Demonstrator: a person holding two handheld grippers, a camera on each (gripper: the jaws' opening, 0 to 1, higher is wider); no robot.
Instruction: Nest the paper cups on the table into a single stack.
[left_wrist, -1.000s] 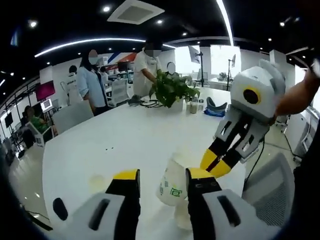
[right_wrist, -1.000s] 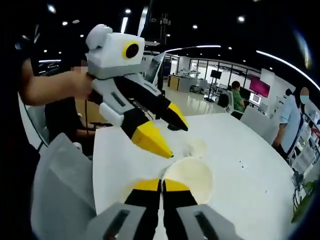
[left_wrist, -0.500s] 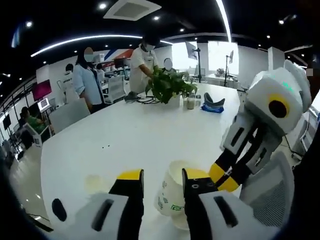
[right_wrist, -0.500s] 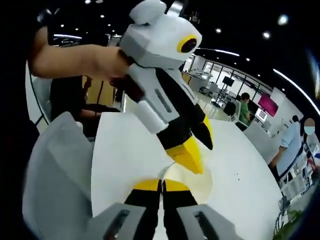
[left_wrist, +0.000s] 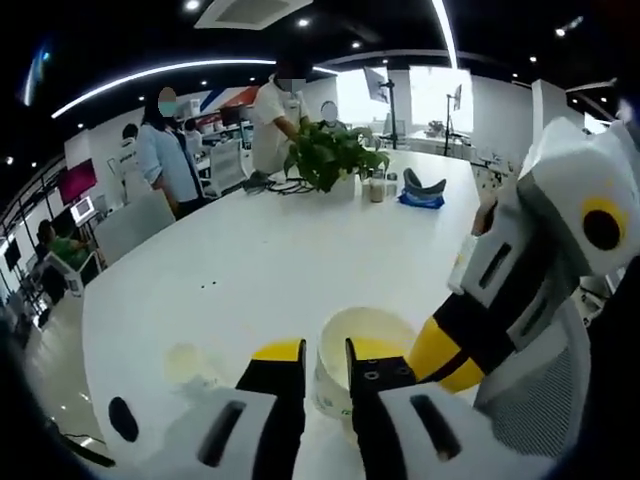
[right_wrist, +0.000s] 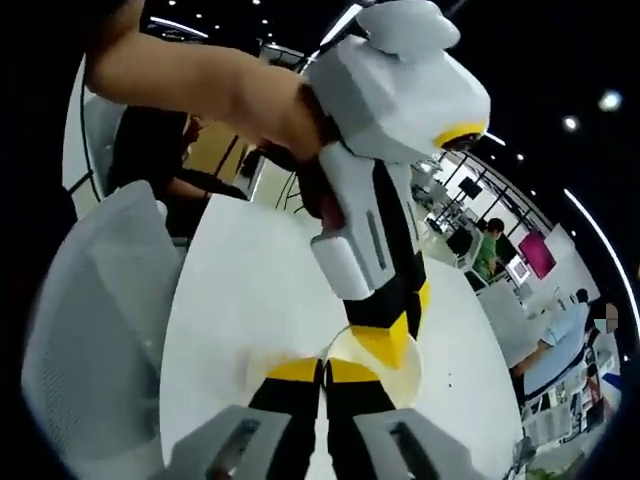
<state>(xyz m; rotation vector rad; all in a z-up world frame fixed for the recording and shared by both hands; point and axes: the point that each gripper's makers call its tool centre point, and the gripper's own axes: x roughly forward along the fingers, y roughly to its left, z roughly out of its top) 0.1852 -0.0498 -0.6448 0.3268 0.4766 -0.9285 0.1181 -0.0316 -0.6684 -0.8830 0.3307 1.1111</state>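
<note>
A white paper cup (left_wrist: 372, 338) with green print stands mouth-up on the white table (left_wrist: 250, 260), just ahead of my left gripper (left_wrist: 325, 358). The left jaws are nearly together, pinching the cup's near wall. My right gripper (left_wrist: 440, 355) reaches in from the right, its yellow tip against the cup's right side. In the right gripper view, my right gripper (right_wrist: 323, 370) is shut on the rim of the paper cup (right_wrist: 400, 375). There the left gripper (right_wrist: 388, 340) comes down from above, with its yellow tips at the cup's mouth.
A faint yellowish mark (left_wrist: 185, 360) lies on the table left of the cup. A potted plant (left_wrist: 335, 155), small bottles and a blue item sit at the far end, with people standing behind. Grey mesh chairs (left_wrist: 530, 400) (right_wrist: 100, 330) stand at the table's near edge.
My left jaws have closed from wide apart onto the cup's wall. The cup now sits upright with its mouth up. The right gripper has dropped lower on the cup's right side.
</note>
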